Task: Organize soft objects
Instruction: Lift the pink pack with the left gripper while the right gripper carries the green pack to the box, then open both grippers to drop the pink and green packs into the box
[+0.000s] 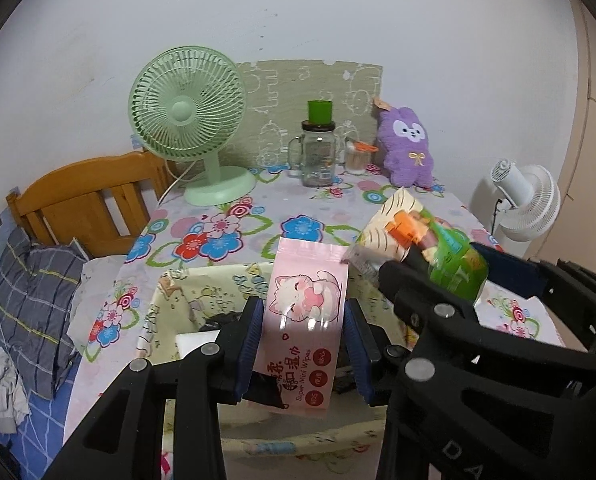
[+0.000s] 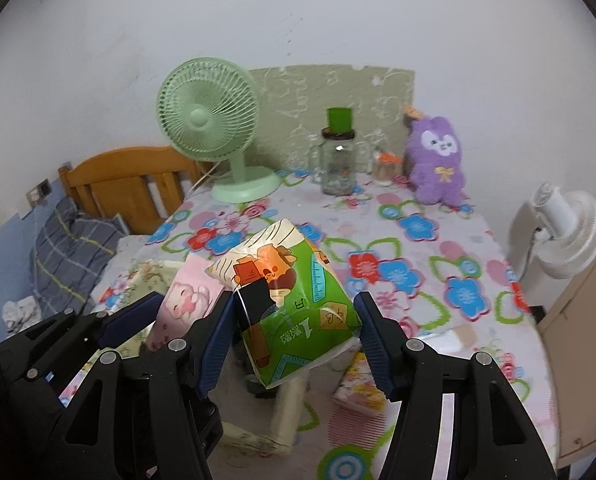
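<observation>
My left gripper point(image 1: 302, 305) is shut on a pink cat-print wipes pack point(image 1: 303, 332), which stands upright between the blue pads above a cream fabric basket point(image 1: 202, 276). Dark items and something white lie inside the basket. My right gripper point(image 2: 294, 304) is shut on a green and cream tissue pack point(image 2: 282, 272), held tilted just right of the pink pack point(image 2: 186, 300). In the left wrist view the right gripper point(image 1: 453, 270) and its tissue pack point(image 1: 417, 232) sit at the basket's right edge. A purple plush toy point(image 1: 407, 148) leans against the wall at the table's back right.
The floral-cloth table point(image 1: 238, 216) carries a green desk fan point(image 1: 190, 120), a lidded glass mug point(image 1: 317, 152) and a small jar point(image 1: 355, 160) at the back. A small printed pack point(image 2: 357, 388) lies right of the basket. A white fan point(image 1: 525, 204) stands right; a bed headboard point(image 1: 86, 200) left.
</observation>
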